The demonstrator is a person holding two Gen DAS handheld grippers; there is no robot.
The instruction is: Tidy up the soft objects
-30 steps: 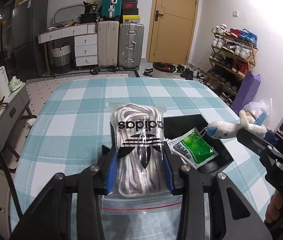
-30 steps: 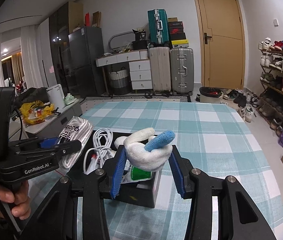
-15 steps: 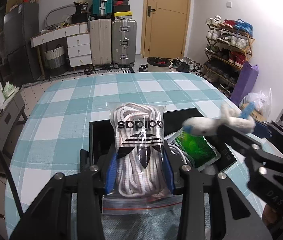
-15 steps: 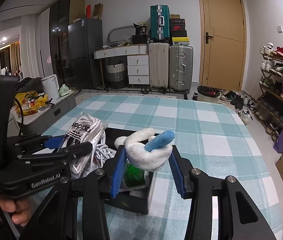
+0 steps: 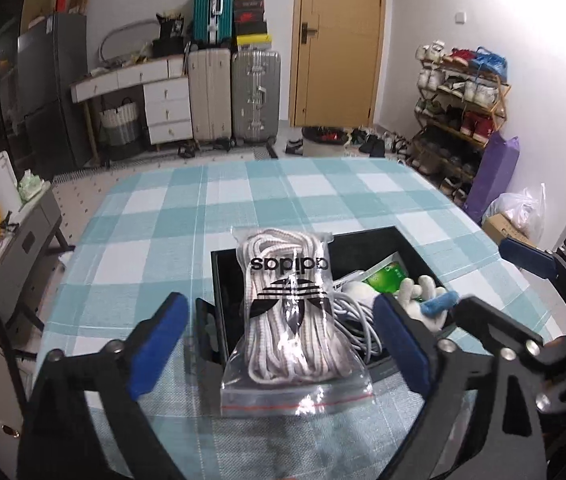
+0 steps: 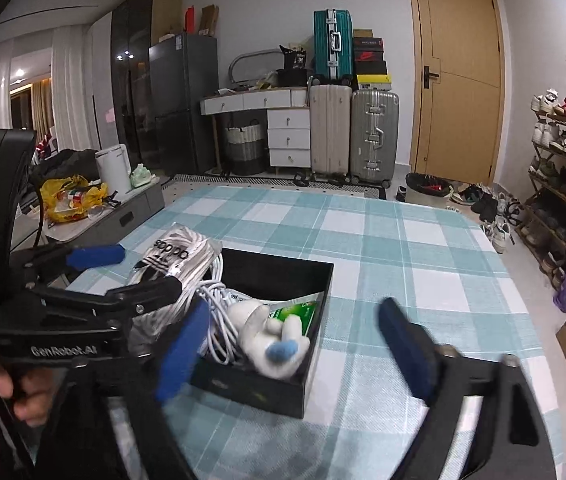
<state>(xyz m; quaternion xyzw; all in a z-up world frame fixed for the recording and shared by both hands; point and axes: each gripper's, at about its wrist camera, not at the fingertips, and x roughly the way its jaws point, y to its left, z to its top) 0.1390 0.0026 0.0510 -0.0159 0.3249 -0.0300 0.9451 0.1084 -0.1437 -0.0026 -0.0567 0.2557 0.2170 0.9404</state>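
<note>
1. Left wrist view: left gripper [image 5: 279, 338] with jaws just sprung wide apart, pads clear of the lace bag [image 5: 293, 320] lying between them.
2. Bag resting tilted, far end over the near-left part of the black box [image 5: 367, 236], zip end down on the checked cloth [image 5: 155, 240] nearest the tool.
3. Right of the bag, inside the box: white cable, green packet [image 5: 387, 282], plush toy [image 5: 423, 300].
4. Right wrist view: right gripper [image 6: 291, 338] also just opened, jaws wide, gripping nothing.
5. Toy [image 6: 271, 336] lying in the box's near corner, just ahead of the left pad, loose.
6. Left gripper [image 6: 95, 280] off to the left, over the bag [image 6: 179, 256].
</note>
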